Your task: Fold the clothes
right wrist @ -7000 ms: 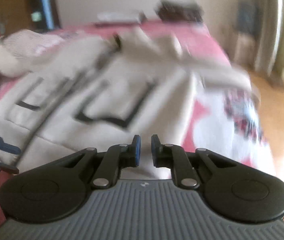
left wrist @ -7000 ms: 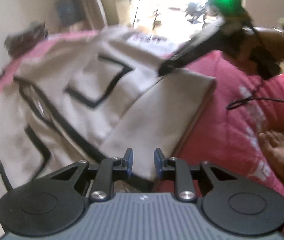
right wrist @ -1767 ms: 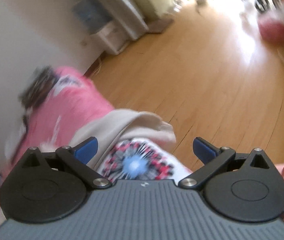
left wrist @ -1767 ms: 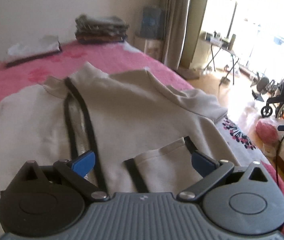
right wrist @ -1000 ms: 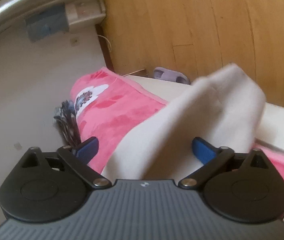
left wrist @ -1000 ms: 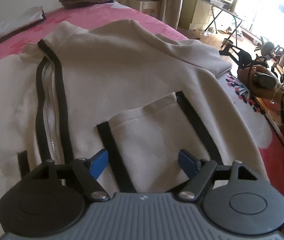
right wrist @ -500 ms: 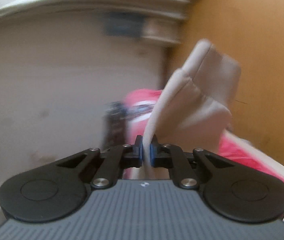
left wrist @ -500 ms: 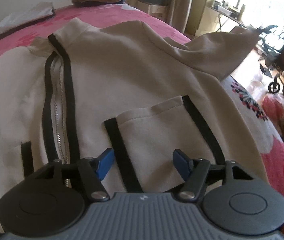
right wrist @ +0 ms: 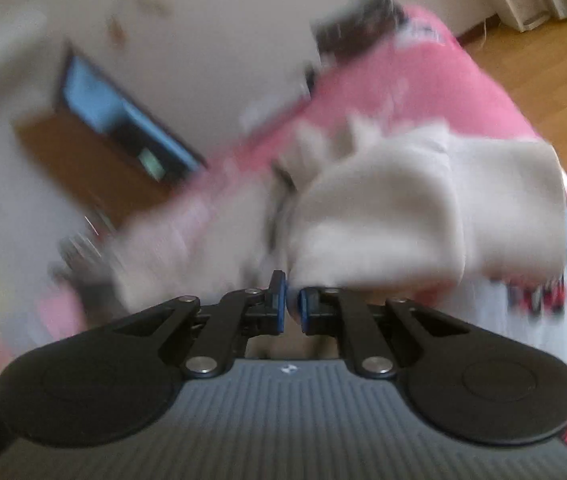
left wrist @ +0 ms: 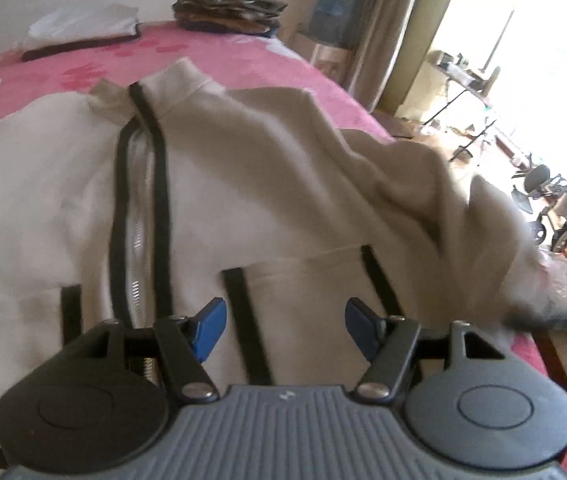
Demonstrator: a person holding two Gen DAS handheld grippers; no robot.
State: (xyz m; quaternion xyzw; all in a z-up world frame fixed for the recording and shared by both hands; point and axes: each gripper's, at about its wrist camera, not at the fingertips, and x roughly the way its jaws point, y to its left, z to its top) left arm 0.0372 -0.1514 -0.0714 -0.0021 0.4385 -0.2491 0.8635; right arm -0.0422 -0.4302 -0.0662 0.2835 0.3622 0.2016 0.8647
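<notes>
Your cream zip-up jacket (left wrist: 267,184) lies front-up on the pink bedspread (left wrist: 211,52), collar toward the stack of folded clothes (left wrist: 229,4) at the far end of the bed and black-edged zipper (left wrist: 139,216) running down toward you. Your left gripper (left wrist: 283,326) hovers low over the hem side of the jacket, just above the black-trimmed pocket (left wrist: 315,292), with its blue-tipped fingers spread wide and holding nothing. Your right gripper (right wrist: 291,306) has its fingers pinched almost together on a bunch of the cream cloth, which looks to be the sleeve (right wrist: 423,208), raised off the jacket's right edge; that view is badly blurred, so the exact hold is hard to read. Judging by this, the fold is at an early-to-middle stage: the body is spread flat, one sleeve is lifted and seems headed across the chest, while the other side and the lengthwise fold remain undone.
</notes>
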